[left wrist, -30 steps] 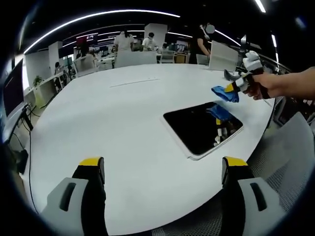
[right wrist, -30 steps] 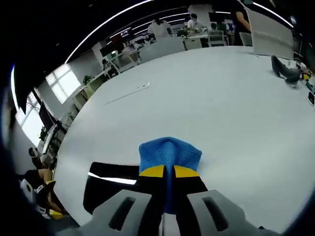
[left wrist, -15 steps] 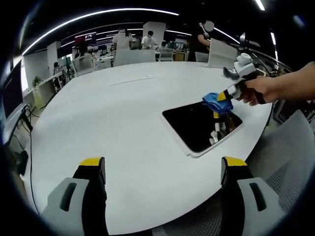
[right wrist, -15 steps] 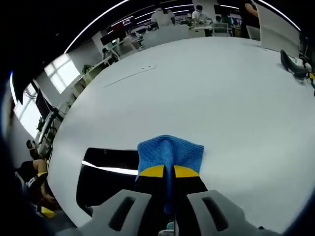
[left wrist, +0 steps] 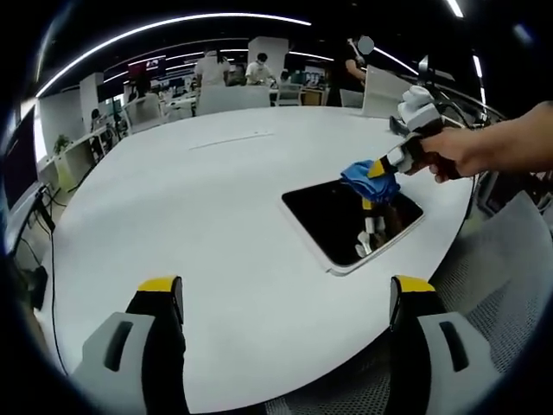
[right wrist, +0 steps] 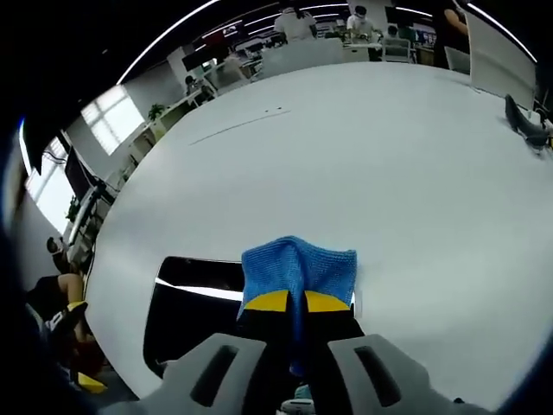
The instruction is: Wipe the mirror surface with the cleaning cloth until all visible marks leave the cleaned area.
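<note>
White table (left wrist: 216, 207) spreads ahead of my left gripper (left wrist: 281, 298), jaws wide apart, holding nothing. Rightward, the mirror (left wrist: 346, 220) lies flat; my right gripper (right wrist: 289, 303) pinches the blue cloth (right wrist: 298, 268) above its far edge.

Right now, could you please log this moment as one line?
right gripper: shut on blue cloth | cloth: at mirror edge | left gripper: open, idle
</note>
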{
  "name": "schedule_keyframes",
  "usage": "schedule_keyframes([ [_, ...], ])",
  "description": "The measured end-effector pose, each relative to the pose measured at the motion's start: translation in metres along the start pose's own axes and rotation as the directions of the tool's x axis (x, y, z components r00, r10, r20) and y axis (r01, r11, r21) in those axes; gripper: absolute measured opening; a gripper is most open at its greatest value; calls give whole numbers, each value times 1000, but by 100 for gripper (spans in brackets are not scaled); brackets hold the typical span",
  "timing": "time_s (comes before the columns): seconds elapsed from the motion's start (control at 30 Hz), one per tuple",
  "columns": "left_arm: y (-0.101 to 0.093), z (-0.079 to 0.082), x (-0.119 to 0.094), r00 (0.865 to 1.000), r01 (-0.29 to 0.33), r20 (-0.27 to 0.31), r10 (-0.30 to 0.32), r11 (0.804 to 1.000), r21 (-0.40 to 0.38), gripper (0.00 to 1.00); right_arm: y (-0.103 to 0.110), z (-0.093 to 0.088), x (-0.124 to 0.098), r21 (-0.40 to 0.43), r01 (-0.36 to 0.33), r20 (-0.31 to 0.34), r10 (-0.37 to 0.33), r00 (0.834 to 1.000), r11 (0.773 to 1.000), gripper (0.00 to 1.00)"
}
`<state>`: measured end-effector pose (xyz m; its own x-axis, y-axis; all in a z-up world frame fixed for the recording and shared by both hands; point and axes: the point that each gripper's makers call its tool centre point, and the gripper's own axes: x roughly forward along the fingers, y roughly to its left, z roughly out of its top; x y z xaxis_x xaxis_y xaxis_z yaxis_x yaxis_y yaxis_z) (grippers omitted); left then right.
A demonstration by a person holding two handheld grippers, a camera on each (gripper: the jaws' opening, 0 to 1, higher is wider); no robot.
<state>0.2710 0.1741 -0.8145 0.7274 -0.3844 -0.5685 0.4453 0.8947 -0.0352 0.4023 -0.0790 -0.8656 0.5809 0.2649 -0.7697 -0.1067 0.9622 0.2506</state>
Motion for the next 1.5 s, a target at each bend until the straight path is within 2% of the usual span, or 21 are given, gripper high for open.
schedule_keyframes([
  [0.33,1,1,-1,1000,-5,3,5,1000,-11,99,48,-1,15,-19,-41,-25,40,999,999,0],
  [0.4,0,1,-1,1000,-1,4,1,1000,-9,99,56,-2,17,-63,-33,-30,31,999,997,0],
  [0.5,2,-1,0,1000,1,2,-1,1000,-11,99,74,-2,23,-6,-70,-33,69,997,998,0],
  [0.6,4,1,1,1000,0,13,1,1000,-12,99,87,-1,28,-38,-70,-32,69,997,997,0],
  [0.93,4,-1,2,1000,-9,1,9,1000,8,98,133,3,46,-54,-134,-70,130,989,989,0],
  [1.07,7,2,2,1000,-22,12,21,999,25,97,140,4,52,-59,-141,-74,136,988,988,0],
  [1.17,10,2,1,999,-29,18,29,1000,-4,95,138,5,53,-11,-152,-70,151,986,988,0],
  [1.27,9,1,3,1000,-22,14,22,1000,6,96,139,4,52,-54,-158,-63,154,986,986,0],
  [1.5,12,2,5,1000,-26,18,26,1000,-1,95,141,-1,50,-67,-152,-71,148,986,986,0],
])
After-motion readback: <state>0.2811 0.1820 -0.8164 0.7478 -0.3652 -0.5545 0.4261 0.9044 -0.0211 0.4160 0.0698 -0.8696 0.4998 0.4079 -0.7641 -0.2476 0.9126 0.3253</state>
